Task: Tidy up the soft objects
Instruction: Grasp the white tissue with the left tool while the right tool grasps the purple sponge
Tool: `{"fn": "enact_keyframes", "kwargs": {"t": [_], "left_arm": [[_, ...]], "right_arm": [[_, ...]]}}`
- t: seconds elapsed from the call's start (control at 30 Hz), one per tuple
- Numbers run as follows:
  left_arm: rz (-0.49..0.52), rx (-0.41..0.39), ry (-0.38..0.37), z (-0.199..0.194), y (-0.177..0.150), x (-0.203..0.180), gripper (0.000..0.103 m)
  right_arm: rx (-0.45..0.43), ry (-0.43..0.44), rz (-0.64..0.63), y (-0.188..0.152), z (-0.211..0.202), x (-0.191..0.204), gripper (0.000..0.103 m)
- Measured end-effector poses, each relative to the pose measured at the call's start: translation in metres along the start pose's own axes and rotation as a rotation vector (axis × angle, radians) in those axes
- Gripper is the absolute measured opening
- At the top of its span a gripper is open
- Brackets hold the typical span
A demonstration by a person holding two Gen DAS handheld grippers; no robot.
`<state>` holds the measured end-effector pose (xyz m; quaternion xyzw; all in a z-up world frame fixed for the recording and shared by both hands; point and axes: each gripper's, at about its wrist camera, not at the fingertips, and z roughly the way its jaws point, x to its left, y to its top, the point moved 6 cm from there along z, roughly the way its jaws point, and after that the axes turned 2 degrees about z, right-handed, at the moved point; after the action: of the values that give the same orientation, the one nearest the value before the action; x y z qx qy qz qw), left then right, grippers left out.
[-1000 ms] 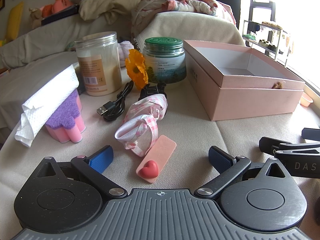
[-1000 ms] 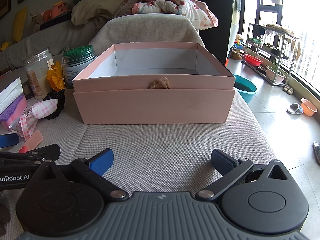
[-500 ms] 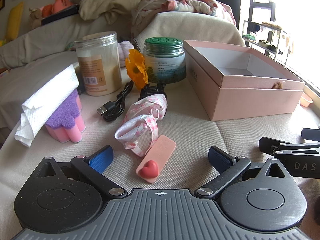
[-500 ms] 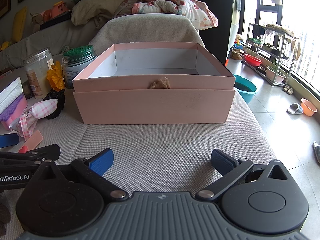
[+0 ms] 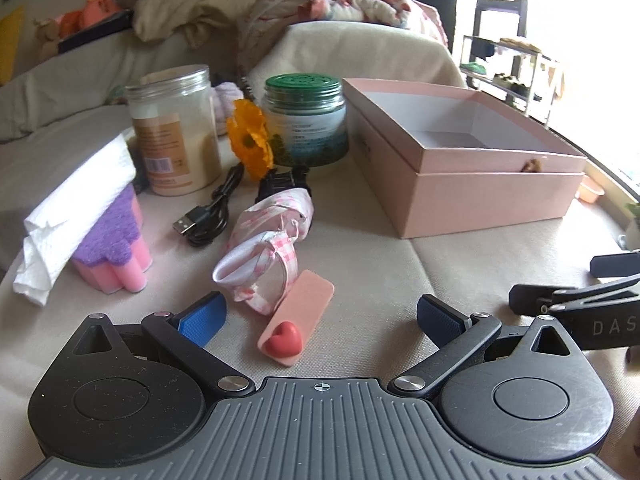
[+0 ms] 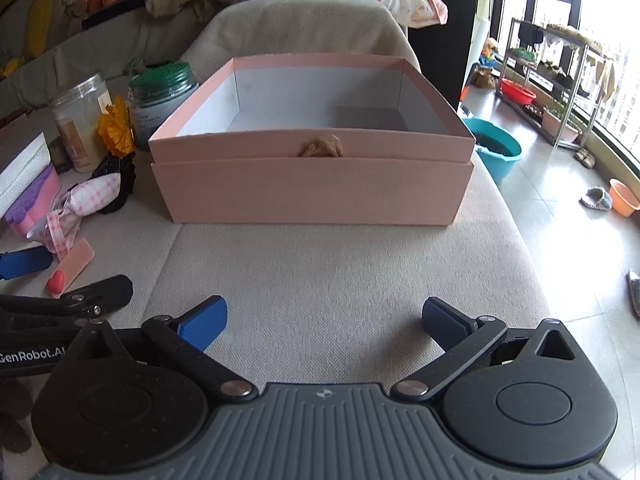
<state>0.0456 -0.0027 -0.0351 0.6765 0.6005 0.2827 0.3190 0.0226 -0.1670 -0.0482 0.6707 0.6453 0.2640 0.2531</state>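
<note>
An open pink box point(image 5: 496, 196) point(image 6: 312, 196) stands on the beige cushion, with a small dark item lying inside at the back right. In the left wrist view a pink checked cloth bow point(image 5: 268, 248) lies just ahead of my left gripper point(image 5: 320, 316), which is open and empty. Touching the bow is a pink strip with a red heart point(image 5: 296, 316). A purple and pink sponge point(image 5: 112, 248) sits at the left under a white paper towel point(image 5: 76, 208). My right gripper point(image 6: 324, 320) is open, empty, and faces the box front.
A clear jar of powder point(image 5: 176, 128), a green-lidded jar point(image 5: 306, 120), an orange flower on a black clip point(image 5: 252, 140) and a black USB cable point(image 5: 208, 216) stand behind the bow. Pillows and blankets pile up at the back. Floor with basins lies to the right.
The right wrist view has lifted and tipped, showing more of the box's inside. The left gripper and the objects have hardly moved.
</note>
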Motion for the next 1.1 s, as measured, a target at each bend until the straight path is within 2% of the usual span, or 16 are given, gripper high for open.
{"fn": "enact_keyframes", "kwargs": {"t": [0.17, 0.27, 0.33, 0.47, 0.53, 0.6, 0.67, 0.8, 0.87, 0.97, 1.0, 1.03, 1.07, 1.1], "left_arm": [[-0.04, -0.005, -0.136, -0.008, 0.0, 0.011, 0.103], [-0.081, -0.015, -0.222, -0.018, 0.003, 0.021, 0.103], [-0.07, -0.05, -0.206, -0.029, 0.008, 0.032, 0.103], [-0.07, -0.152, -0.108, -0.049, 0.024, 0.074, 0.103], [-0.091, -0.19, -0.033, -0.053, 0.032, 0.1, 0.103], [-0.125, -0.206, 0.02, -0.053, 0.038, 0.123, 0.103], [-0.156, -0.194, 0.028, -0.049, 0.045, 0.141, 0.103], [-0.184, -0.127, 0.032, -0.024, 0.052, 0.166, 0.103], [-0.204, -0.079, 0.042, -0.008, 0.049, 0.179, 0.103], [-0.274, -0.032, -0.03, 0.004, 0.041, 0.192, 0.102], [-0.3, -0.029, -0.059, 0.006, 0.039, 0.195, 0.089], [-0.329, -0.033, -0.097, 0.006, 0.038, 0.199, 0.07], [-0.348, -0.036, -0.104, 0.005, 0.036, 0.203, 0.028], [-0.368, -0.043, -0.109, 0.003, 0.034, 0.206, 0.027]], "right_arm": [[-0.008, 0.0, 0.004, -0.006, -0.004, 0.006, 0.103], [0.031, 0.055, -0.095, 0.0, -0.004, 0.022, 0.103], [0.005, 0.041, -0.153, 0.013, -0.009, 0.035, 0.096], [-0.191, 0.054, -0.197, 0.055, -0.04, 0.065, 0.096], [-0.297, 0.069, -0.205, 0.082, -0.059, 0.08, 0.096], [-0.397, 0.083, -0.199, 0.113, -0.077, 0.093, 0.096], [-0.47, 0.098, -0.174, 0.143, -0.091, 0.103, 0.096], [-0.456, 0.177, -0.122, 0.184, -0.098, 0.116, 0.096], [-0.443, 0.211, -0.125, 0.184, -0.1, 0.118, 0.096], [-0.366, 0.291, -0.178, 0.174, -0.084, 0.125, 0.096], [-0.335, 0.315, -0.199, 0.168, -0.078, 0.128, 0.096], [-0.307, 0.336, -0.219, 0.163, -0.071, 0.132, 0.096], [-0.284, 0.353, -0.238, 0.158, -0.064, 0.136, 0.096], [-0.264, 0.369, -0.252, 0.152, -0.058, 0.141, 0.096]]}}
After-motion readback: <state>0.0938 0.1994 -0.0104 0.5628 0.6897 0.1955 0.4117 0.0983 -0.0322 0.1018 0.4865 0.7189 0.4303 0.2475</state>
